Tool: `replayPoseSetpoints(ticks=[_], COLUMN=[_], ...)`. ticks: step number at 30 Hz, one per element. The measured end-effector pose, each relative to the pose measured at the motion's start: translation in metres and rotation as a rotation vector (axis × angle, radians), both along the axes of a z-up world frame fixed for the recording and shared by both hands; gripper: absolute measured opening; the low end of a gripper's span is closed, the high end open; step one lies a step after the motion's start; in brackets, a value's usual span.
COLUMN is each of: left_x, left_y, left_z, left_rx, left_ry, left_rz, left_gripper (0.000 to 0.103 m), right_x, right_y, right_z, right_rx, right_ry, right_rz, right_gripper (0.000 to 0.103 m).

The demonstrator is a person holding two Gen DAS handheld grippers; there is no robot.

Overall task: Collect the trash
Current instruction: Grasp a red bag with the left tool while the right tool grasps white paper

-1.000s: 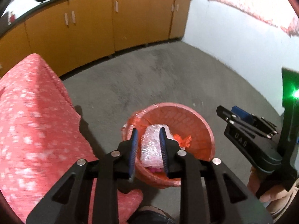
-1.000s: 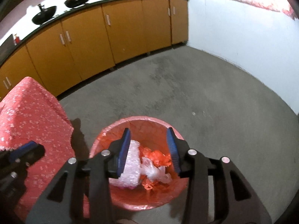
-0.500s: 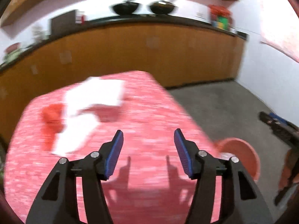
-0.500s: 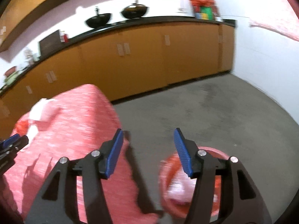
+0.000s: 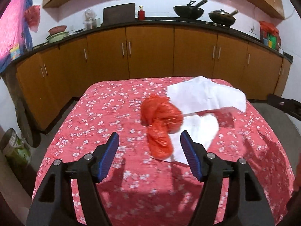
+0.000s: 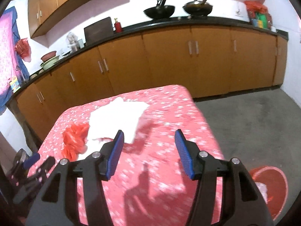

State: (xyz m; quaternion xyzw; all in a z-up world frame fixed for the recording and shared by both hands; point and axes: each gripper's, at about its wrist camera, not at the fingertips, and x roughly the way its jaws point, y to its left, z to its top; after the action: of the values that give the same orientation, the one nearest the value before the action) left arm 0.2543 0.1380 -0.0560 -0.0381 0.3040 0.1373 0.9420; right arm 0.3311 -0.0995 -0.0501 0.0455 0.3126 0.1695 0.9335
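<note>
A crumpled orange plastic bag [image 5: 161, 124] lies on a table with a red flowered cloth [image 5: 105, 116], partly on white crumpled paper [image 5: 205, 98]. My left gripper [image 5: 149, 156] is open and empty, just in front of the bag. In the right wrist view the bag [image 6: 75, 141] and the paper [image 6: 118, 120] lie left of and beyond my right gripper [image 6: 148, 152], which is open and empty above the cloth [image 6: 169, 113]. The orange trash bin [image 6: 272, 186] stands on the floor at the lower right, with trash inside.
Orange-brown cabinets [image 5: 150, 52] with a black counter run behind the table, with pans [image 5: 188, 11] on top. Grey floor [image 6: 254, 124] lies right of the table. A green-labelled jar [image 5: 15, 146] stands on the floor at the left.
Both grippers have swung away from the bin toward the table and have opened wider. The bag and paper have come closer, and the bin has dropped to the right edge.
</note>
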Motion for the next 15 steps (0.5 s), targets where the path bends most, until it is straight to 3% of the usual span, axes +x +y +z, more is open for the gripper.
replayPoseSetpoints(ticks=[11, 12, 13, 15], left_x=[0.013, 0.014, 0.017, 0.020], left_y=[0.029, 0.031, 0.033, 0.035], left_z=[-0.006, -0.007, -0.007, -0.008], left_rx=[-0.040, -0.041, -0.046, -0.055], left_ry=[-0.011, -0.009, -0.007, -0.003], left_rz=[0.004, 0.006, 0.008, 0.008], left_gripper=[0.072, 0.073, 0.073, 0.073], right_x=[0.047, 0.048, 0.047, 0.042], right_y=[0.051, 0.052, 0.054, 0.059], right_z=[-0.024, -0.025, -0.027, -0.028], right_rx=[-0.032, -0.035, -0.045, -0.080], right_ry=[0.078, 0.080, 0.075, 0.054], right_rz=[-0.020, -0.015, -0.007, 0.012], right_gripper=[0.055, 0.042, 0.018, 0.004])
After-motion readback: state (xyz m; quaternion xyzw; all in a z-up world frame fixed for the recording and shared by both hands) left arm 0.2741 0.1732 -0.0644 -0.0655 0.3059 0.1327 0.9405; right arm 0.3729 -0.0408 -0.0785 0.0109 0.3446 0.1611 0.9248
